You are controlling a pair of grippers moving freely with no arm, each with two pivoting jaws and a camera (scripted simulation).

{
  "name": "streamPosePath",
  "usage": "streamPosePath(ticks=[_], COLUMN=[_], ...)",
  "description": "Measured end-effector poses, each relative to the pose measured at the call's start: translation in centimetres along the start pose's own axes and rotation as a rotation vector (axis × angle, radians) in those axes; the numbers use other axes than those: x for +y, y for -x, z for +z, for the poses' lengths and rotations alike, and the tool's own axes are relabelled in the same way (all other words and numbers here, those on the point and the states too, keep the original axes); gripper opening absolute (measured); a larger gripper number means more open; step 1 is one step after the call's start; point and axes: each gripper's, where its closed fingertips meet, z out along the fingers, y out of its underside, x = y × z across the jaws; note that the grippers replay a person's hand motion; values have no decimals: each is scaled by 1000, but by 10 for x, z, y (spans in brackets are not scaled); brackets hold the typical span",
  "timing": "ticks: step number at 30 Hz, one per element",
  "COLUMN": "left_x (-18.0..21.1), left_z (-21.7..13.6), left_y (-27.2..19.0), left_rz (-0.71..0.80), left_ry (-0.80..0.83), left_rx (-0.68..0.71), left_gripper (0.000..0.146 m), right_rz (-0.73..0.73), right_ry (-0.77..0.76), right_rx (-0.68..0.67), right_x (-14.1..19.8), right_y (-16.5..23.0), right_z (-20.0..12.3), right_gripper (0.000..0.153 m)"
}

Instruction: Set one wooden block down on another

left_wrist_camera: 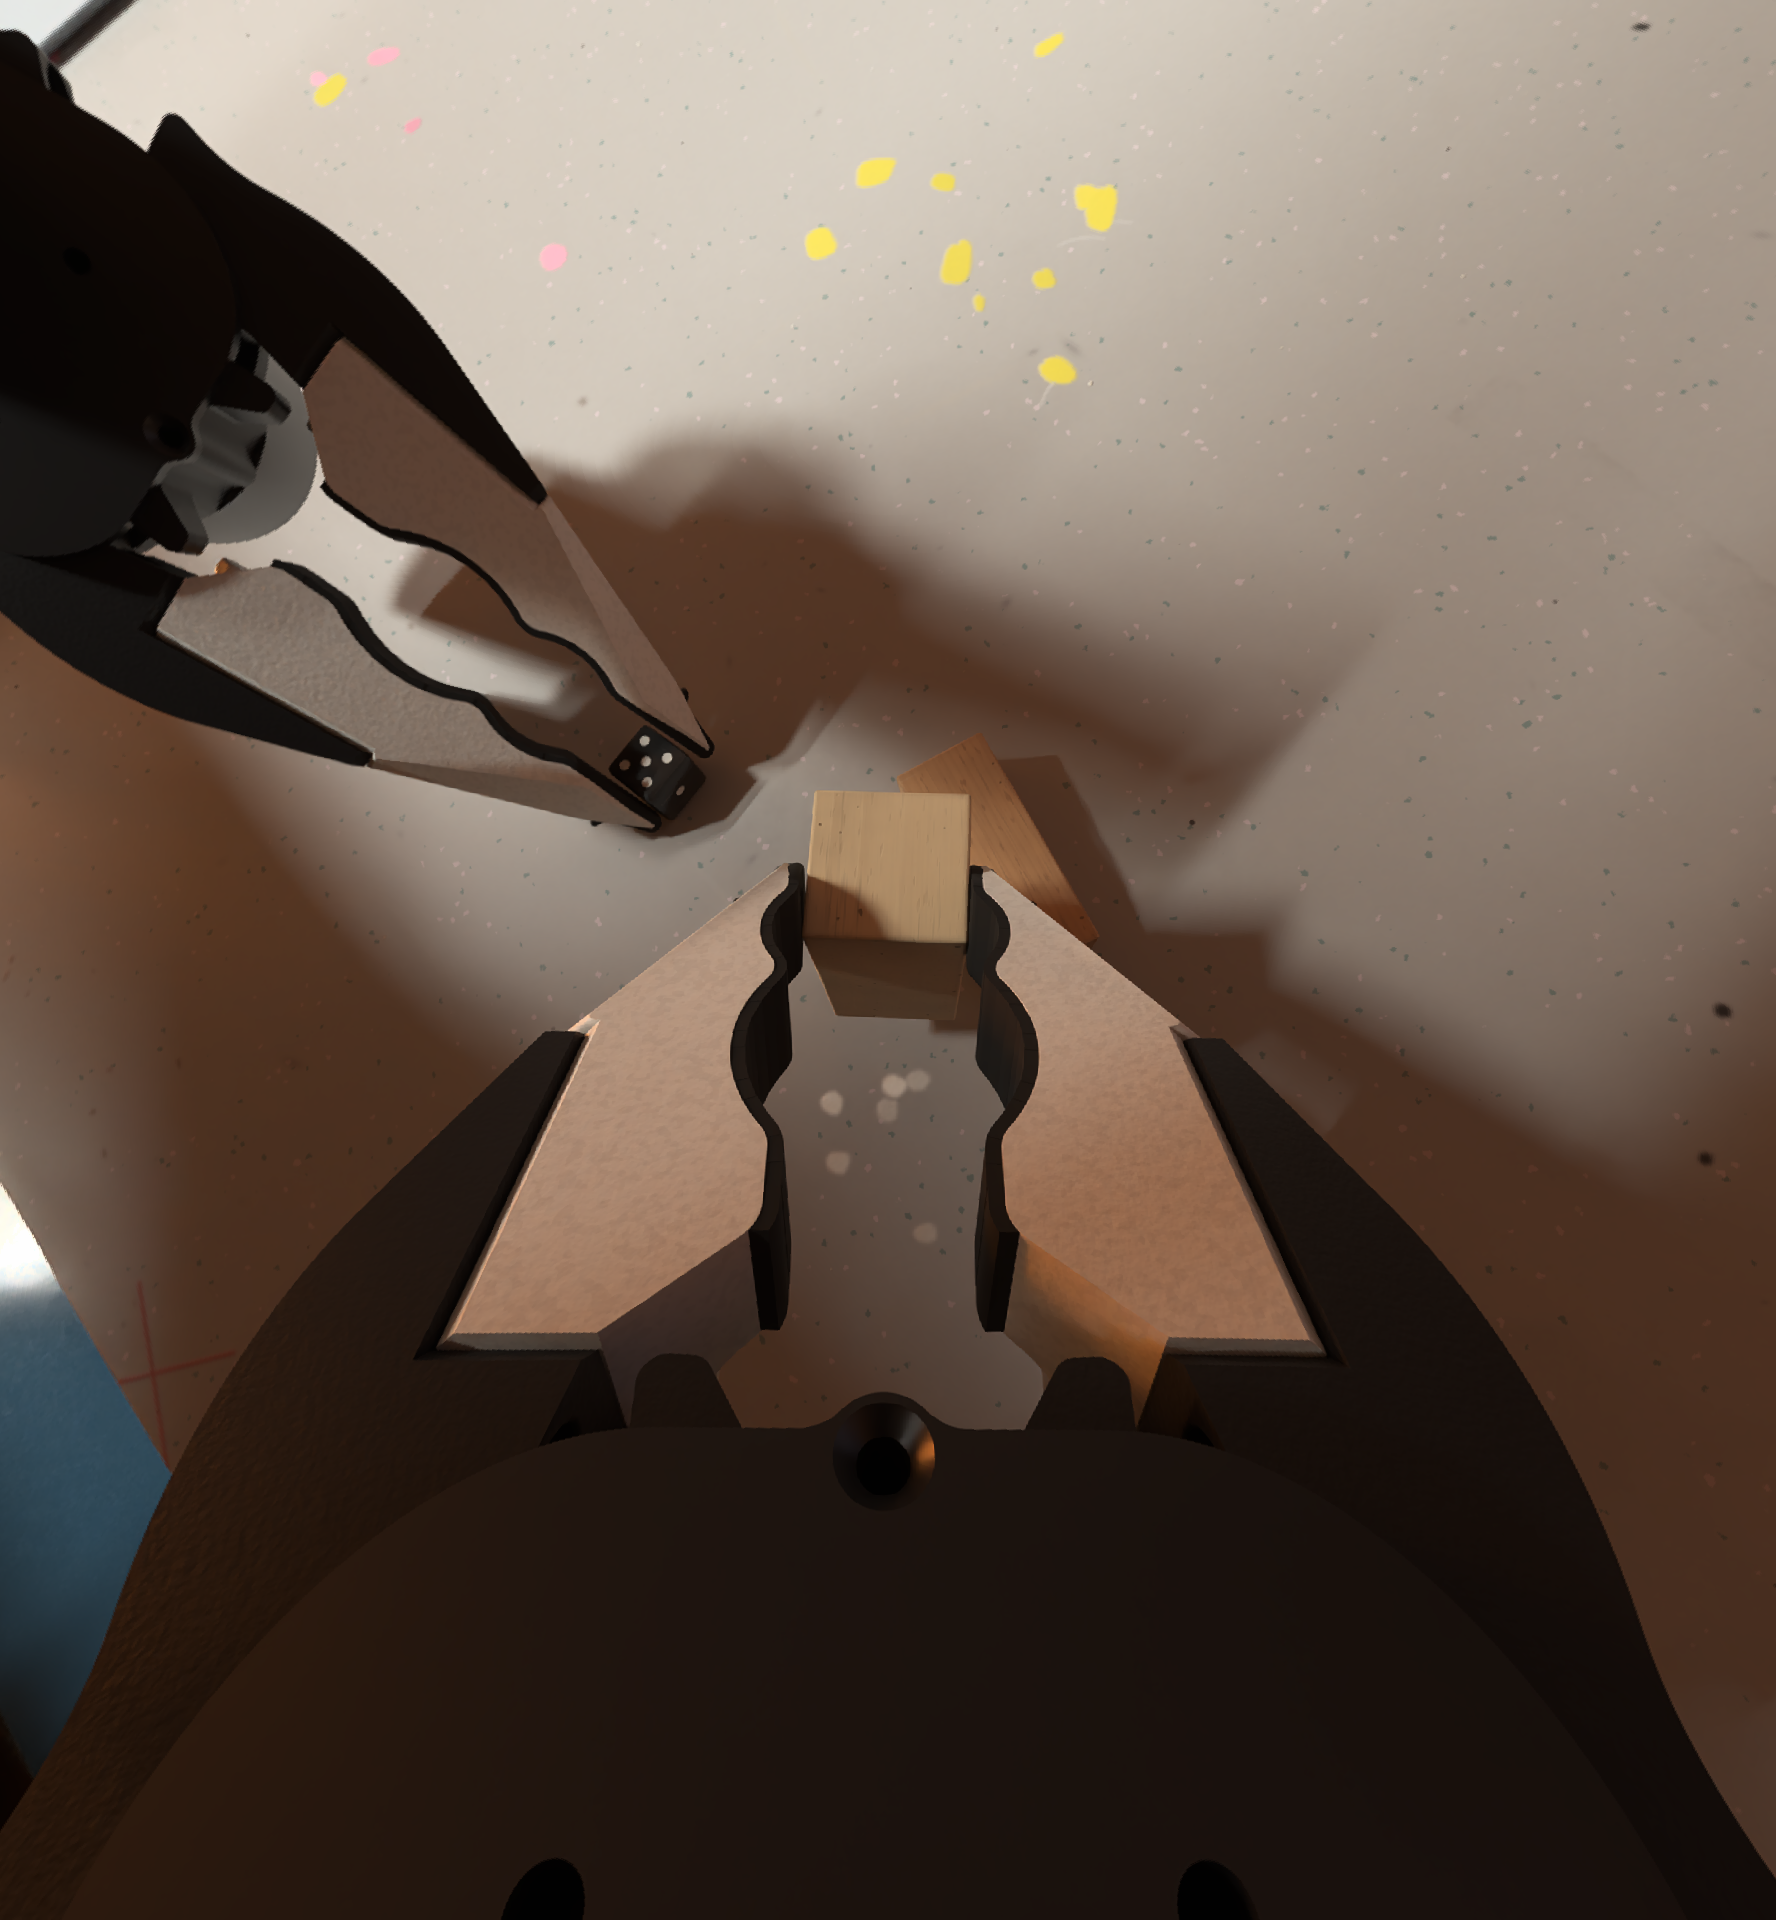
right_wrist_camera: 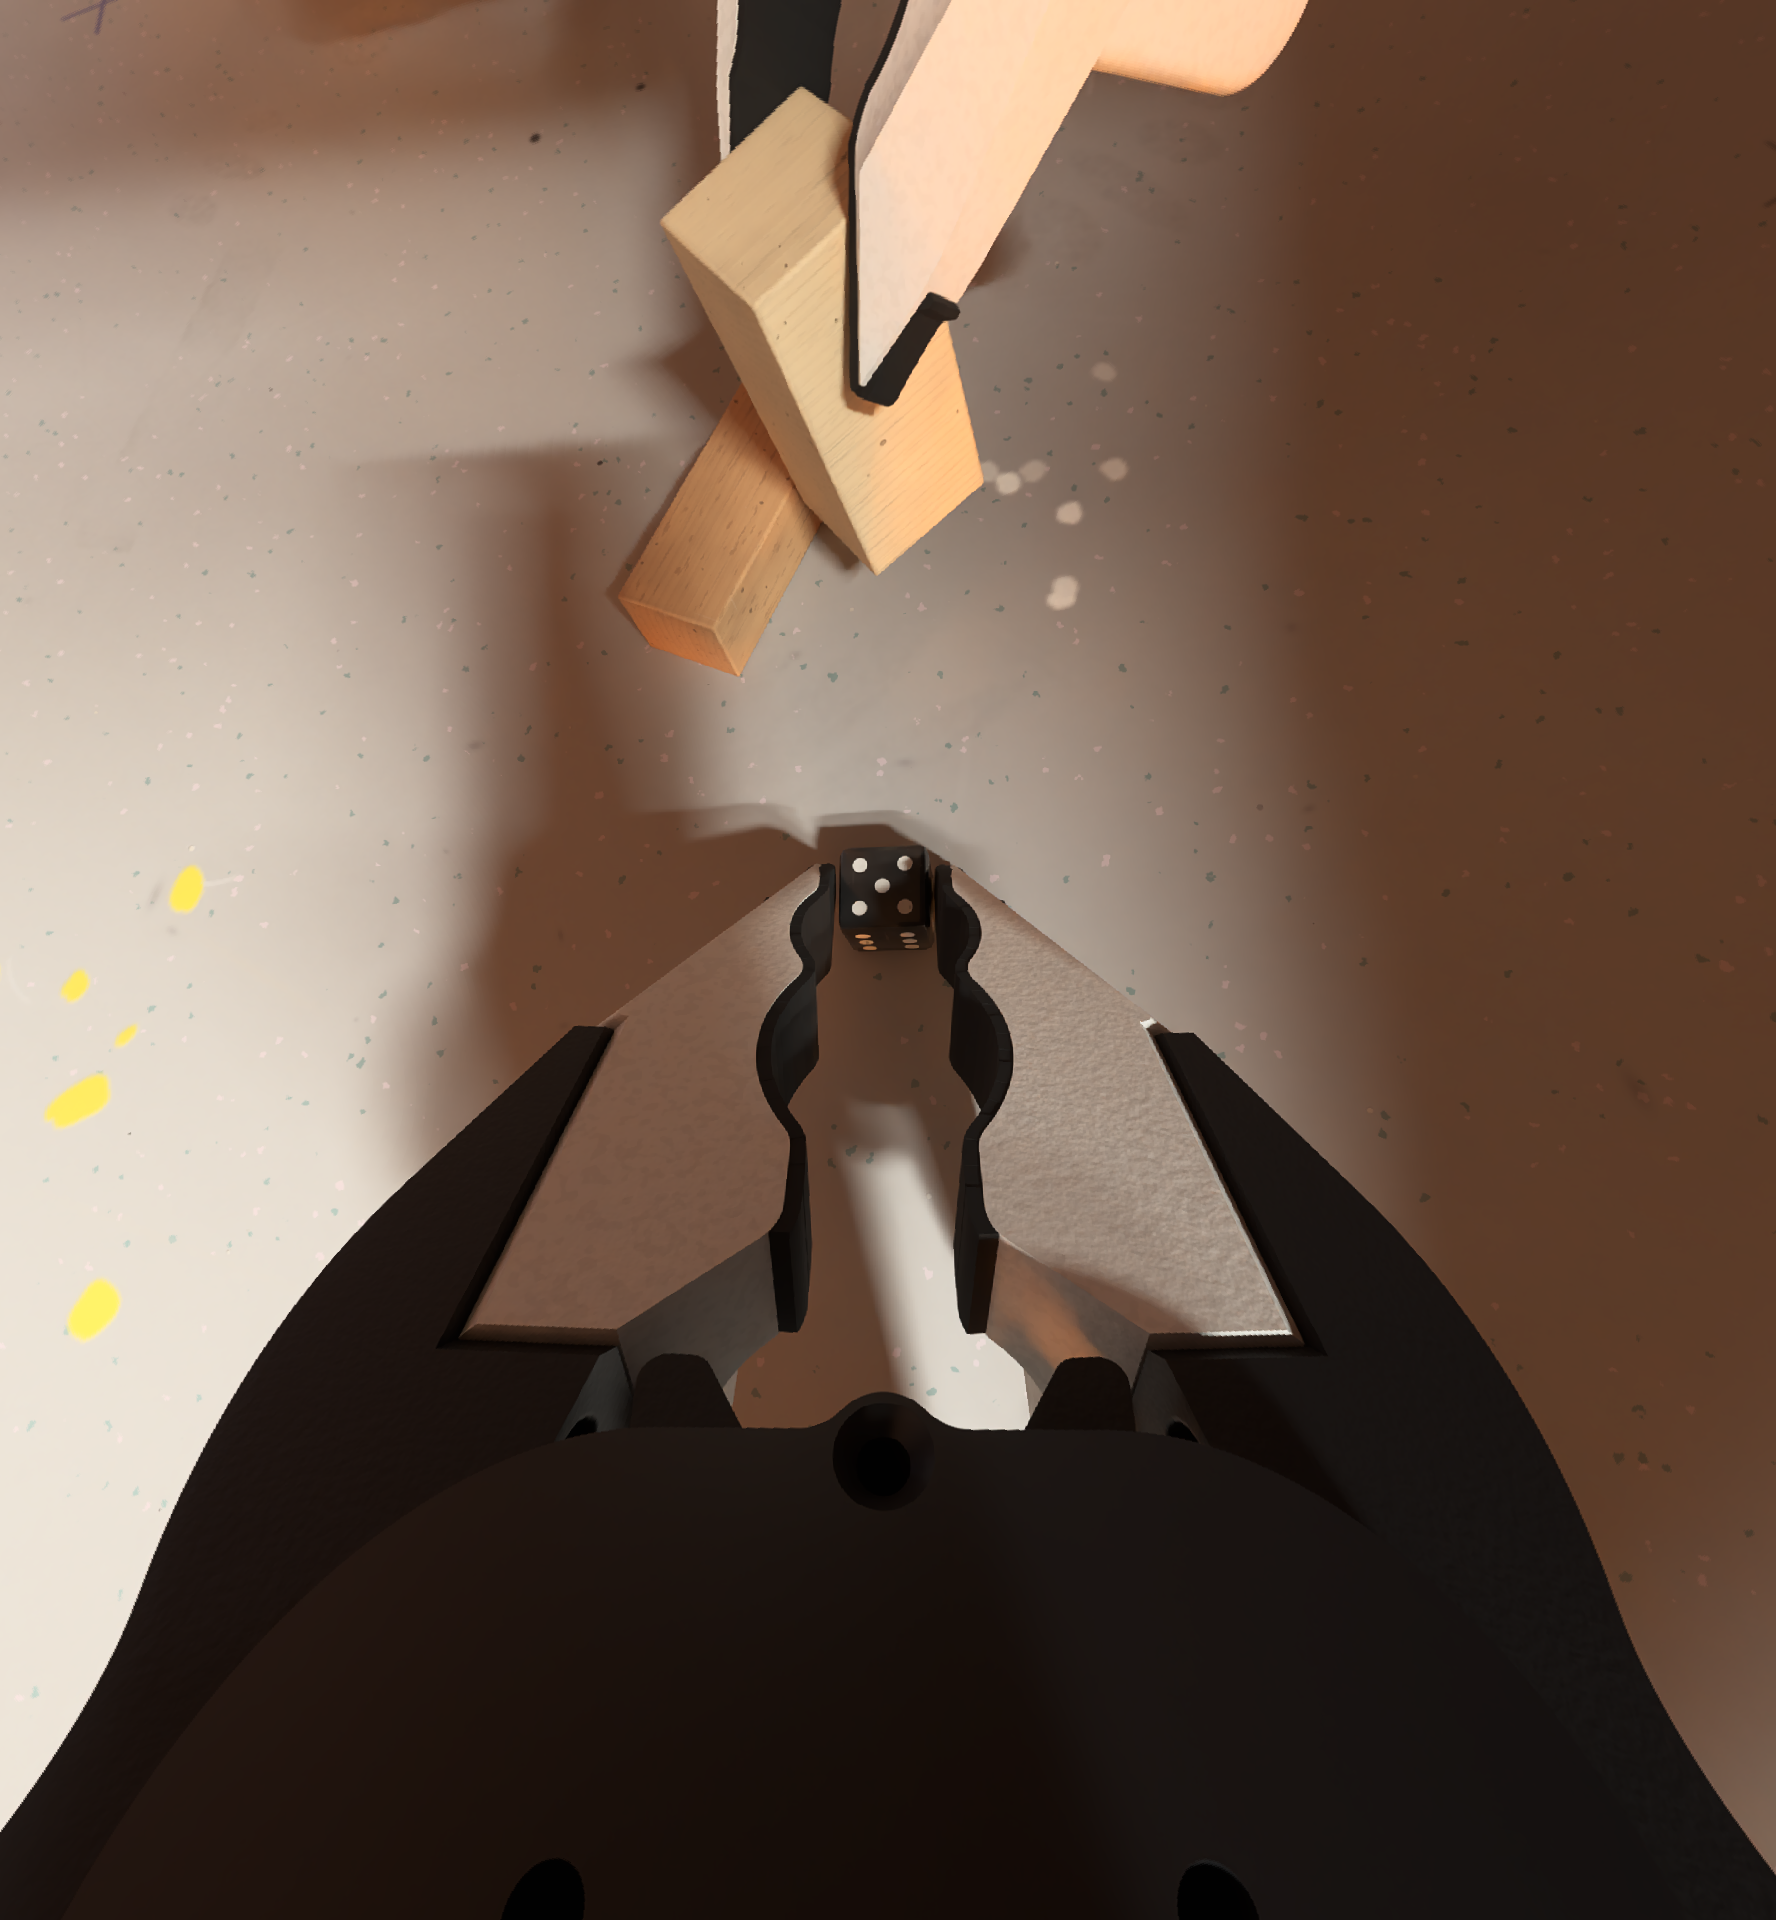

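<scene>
My left gripper (left_wrist_camera: 886, 902) is shut on a pale wooden block (left_wrist_camera: 886, 868), held between its fingertips. In the right wrist view this pale block (right_wrist_camera: 811, 343) lies crosswise over a darker orange wooden block (right_wrist_camera: 723, 551) that rests on the table; whether they touch I cannot tell. The orange block shows partly behind the pale one in the left wrist view (left_wrist_camera: 1009, 821). My right gripper (right_wrist_camera: 882, 902) is shut on a small black die (right_wrist_camera: 884, 896) at table level, also seen in the left wrist view (left_wrist_camera: 655, 779).
The speckled beige table (left_wrist_camera: 1383, 623) has yellow and pink paint spots (left_wrist_camera: 957, 260) beyond the blocks. A dark blue area (left_wrist_camera: 22, 1351) lies past the table edge at the left. Heavy shadows fall across the middle.
</scene>
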Motion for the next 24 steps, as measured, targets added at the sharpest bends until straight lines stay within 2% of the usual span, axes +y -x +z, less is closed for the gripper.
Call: streamPosePath(ticks=[24], left_x=[7], left_z=[-10], left_y=[-8], left_rz=[-70], left_ry=[-21], left_rx=[-110], left_gripper=[31], right_rz=[-10], right_ry=[4], right_rx=[7], right_x=[-1], right_y=[0], right_z=[1], right_gripper=[17])
